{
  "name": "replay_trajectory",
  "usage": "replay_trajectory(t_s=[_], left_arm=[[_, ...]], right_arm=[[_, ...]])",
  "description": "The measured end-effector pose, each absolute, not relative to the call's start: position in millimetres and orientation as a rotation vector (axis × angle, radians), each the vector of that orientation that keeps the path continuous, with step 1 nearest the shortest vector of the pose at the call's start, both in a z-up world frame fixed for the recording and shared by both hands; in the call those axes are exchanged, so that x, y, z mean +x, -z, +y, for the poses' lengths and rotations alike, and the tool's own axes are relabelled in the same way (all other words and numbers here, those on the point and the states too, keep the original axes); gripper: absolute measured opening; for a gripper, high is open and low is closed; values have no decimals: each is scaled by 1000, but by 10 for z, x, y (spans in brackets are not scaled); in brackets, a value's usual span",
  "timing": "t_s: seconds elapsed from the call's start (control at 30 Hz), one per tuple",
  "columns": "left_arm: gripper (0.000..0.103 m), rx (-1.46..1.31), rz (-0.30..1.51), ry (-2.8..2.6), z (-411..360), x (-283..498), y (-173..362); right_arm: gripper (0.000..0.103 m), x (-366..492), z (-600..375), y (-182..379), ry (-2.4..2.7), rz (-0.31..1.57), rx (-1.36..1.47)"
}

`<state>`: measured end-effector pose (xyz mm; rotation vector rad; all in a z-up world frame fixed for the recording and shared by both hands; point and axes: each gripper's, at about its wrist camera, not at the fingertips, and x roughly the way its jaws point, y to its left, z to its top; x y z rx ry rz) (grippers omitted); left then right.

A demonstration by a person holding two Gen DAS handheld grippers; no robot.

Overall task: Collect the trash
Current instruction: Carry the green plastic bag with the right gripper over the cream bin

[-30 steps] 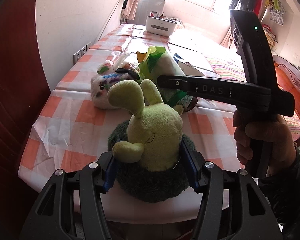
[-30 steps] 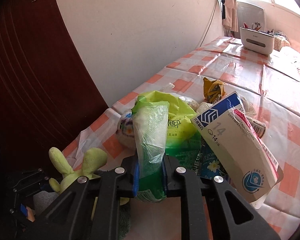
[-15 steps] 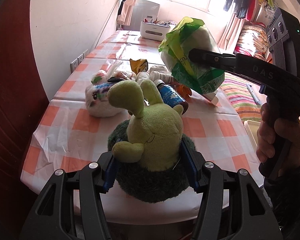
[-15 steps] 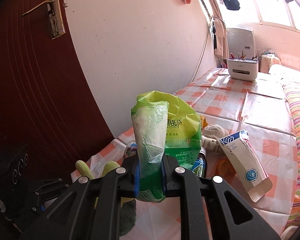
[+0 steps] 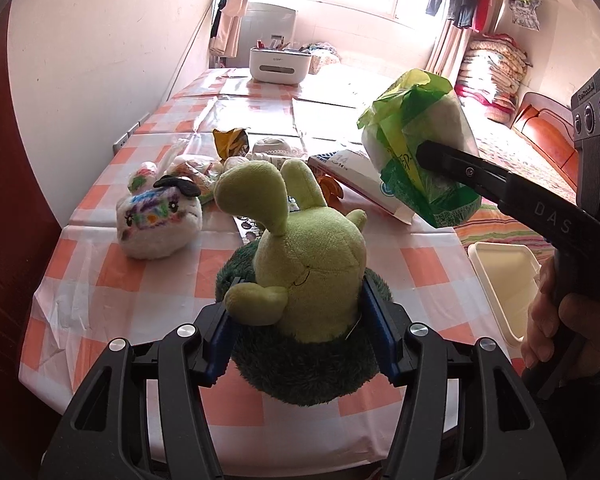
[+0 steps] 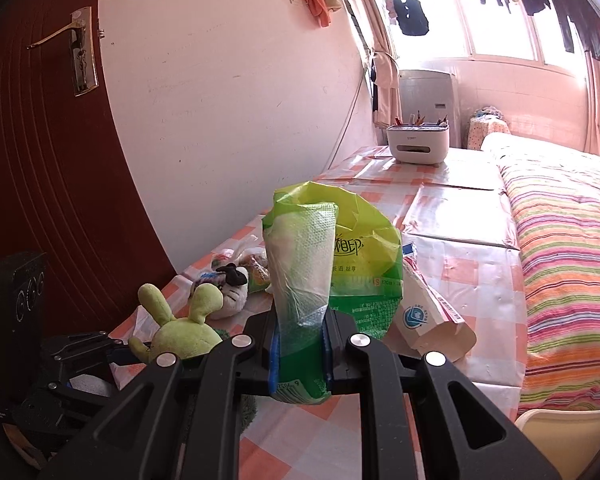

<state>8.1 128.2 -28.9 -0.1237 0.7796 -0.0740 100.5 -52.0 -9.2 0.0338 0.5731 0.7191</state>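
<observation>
tabletop [image 5: 112, 264]: white cloth with orange checks
plush rabbit [image 5: 308, 256]: pale yellow-green, on a dark green furry base
small plush [image 5: 158, 216]: white, scribbled in many colours, black bow
tissue pack [image 6: 340, 256]: bright green wrapper, white paper inside
carton [image 6: 432, 312]: white, blue round logo, red edge stripe
bedspread [image 6: 568, 256]: stripes of pink, green, orange, yellow
door [image 6: 40, 160]: dark red-brown, brass handle
organiser box [image 6: 414, 142]: white
bin [image 5: 504, 280]: cream

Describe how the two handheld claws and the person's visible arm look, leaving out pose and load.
Both are matte black plastic. The left claw has two angular finger arms with silver pivot screws and blue pads. The right claw is built the same way; from the side its long body carries pale "DAS" lettering, a pistol-style handle and a block with three round buttons. The hand gripping it emerges from a dark sleeve. No cables show.
</observation>
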Motion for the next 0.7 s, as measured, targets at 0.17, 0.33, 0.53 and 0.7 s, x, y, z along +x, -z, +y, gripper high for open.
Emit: replay_trajectory(t_s=[0.17,0.33,0.53,0.7], left_arm=[[56,-85,743,115,1025,256,254],[57,-38,702,179,732,408,175],[57,10,682,252,384,517,119],[57,50,687,298,137,583,131]], right_arm=[[15,957,-841,118,-633,556,48],[15,871,-1225,109,-531,531,81],[15,741,-1591,124,-412,500,94],[15,622,-1803,143,-328,476,91]])
